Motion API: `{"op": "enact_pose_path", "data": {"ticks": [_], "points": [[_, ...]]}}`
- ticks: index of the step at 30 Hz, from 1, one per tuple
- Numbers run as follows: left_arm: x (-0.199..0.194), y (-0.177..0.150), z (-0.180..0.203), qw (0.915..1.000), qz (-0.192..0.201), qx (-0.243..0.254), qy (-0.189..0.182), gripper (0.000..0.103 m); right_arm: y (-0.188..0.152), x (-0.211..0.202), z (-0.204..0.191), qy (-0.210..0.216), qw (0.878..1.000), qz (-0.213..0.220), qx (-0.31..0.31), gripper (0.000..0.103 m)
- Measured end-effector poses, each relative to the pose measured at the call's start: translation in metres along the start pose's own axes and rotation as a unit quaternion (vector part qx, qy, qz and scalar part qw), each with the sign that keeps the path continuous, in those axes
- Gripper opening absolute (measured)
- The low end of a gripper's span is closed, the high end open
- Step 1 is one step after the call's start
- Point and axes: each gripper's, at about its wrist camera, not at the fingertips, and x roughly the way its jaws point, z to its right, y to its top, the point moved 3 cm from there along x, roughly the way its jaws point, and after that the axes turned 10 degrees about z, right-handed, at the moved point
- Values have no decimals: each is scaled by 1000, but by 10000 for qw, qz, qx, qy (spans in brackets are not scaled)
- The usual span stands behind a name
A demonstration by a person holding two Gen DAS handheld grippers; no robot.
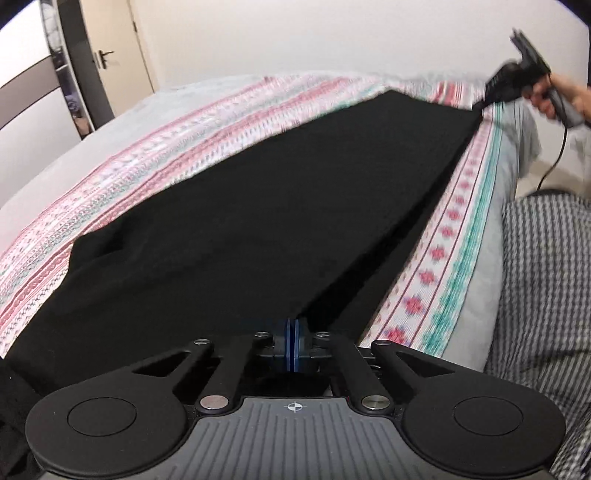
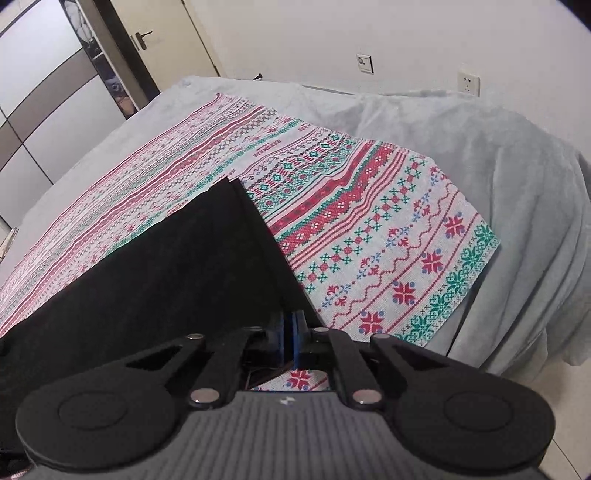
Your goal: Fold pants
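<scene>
The black pants (image 1: 240, 229) lie stretched out long on a patterned red, white and green cloth (image 1: 155, 147) on the bed. My left gripper (image 1: 294, 326) is shut on the near edge of the pants. My right gripper (image 1: 484, 101) shows far off at the upper right in the left wrist view, pinching the other end, blurred. In the right wrist view the right gripper (image 2: 290, 325) is shut on a corner of the pants (image 2: 166, 273), which run away to the left over the patterned cloth (image 2: 388, 240).
A grey blanket (image 2: 480, 155) covers the bed under the cloth. The person's checked clothing (image 1: 543, 288) is at the right. A door (image 2: 166, 33) and wardrobe (image 2: 48, 103) stand at the back left. Wall sockets (image 2: 468, 83) sit behind the bed.
</scene>
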Motion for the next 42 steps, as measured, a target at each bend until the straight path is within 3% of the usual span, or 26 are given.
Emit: {"op": "enact_pose_path", "data": {"ticks": [10,14,16,17,18,20,21,25,30,36,39,42], "points": [[3,-2,21,9996,-198,105,-168,1,5,4,10,-301,9995,30,10,9],[-1,-3,19,9997,-188,-85,-121,16,3,4,5,-368,9993,6,-75,17],[-12,-1,12,9992,-65,-376,-141,26,7,-5,-5,-310,9994,129,-128,47],[-19,1,6,9984,28,-558,-61,35,9,-10,-12,-232,9993,230,-184,51],[-26,3,1,9973,108,-718,70,48,11,-15,-21,-129,9991,288,-269,53],[-41,4,-15,9929,276,-1076,427,62,13,-19,-42,107,9987,267,-412,53],[-48,4,-23,9902,310,-1220,599,63,13,-19,-55,244,9983,237,-475,54],[-69,0,-60,9746,238,-1557,1592,74,8,-16,-115,877,9927,82,-823,62],[-80,-4,-113,9419,-25,-2053,2659,74,-9,-2,-196,1592,9786,-183,-1294,64],[-73,7,-163,9126,0,-2340,3352,74,-39,20,-276,2140,9595,-549,-1750,65],[-56,14,-184,8997,-116,-2344,3680,74,-55,29,-304,2295,9516,-734,-1905,65],[-36,15,-204,8808,-333,-2467,4028,72,-68,38,-325,2444,9447,-906,-1988,66]]}}
